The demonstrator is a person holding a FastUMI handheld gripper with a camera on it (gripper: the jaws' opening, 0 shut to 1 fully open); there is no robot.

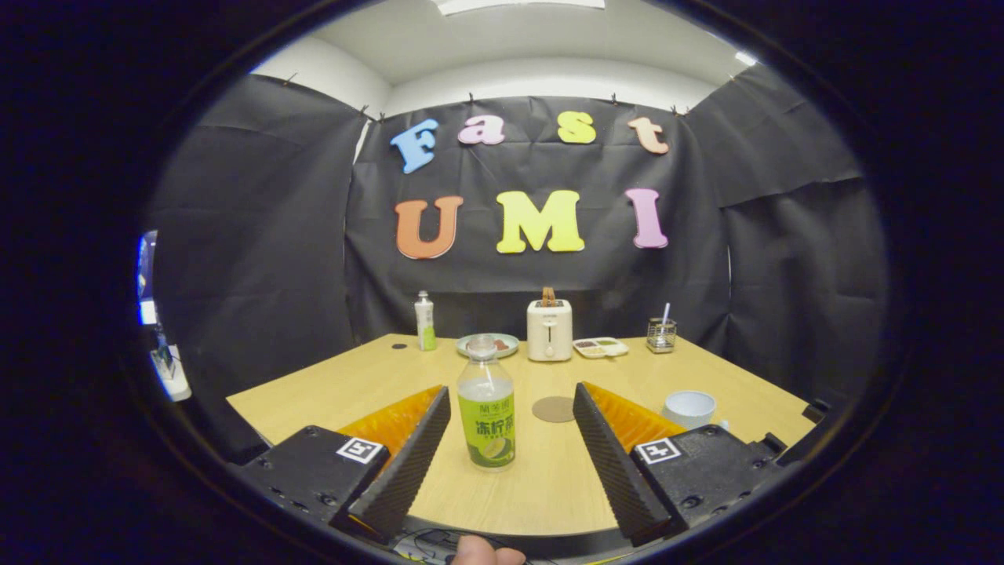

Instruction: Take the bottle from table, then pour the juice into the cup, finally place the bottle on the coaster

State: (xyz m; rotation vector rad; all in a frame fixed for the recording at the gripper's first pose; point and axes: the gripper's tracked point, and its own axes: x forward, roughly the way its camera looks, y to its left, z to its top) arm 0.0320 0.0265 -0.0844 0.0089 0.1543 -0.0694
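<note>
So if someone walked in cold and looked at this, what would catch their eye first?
Most likely the juice bottle, standing upright on the wooden table between the fingers of the open gripper, nearer one finger than the other and touching neither. Next, the round coaster just beyond it and the pale cup off to the side. At the table's far edge, a cream toaster stands out.
</note>
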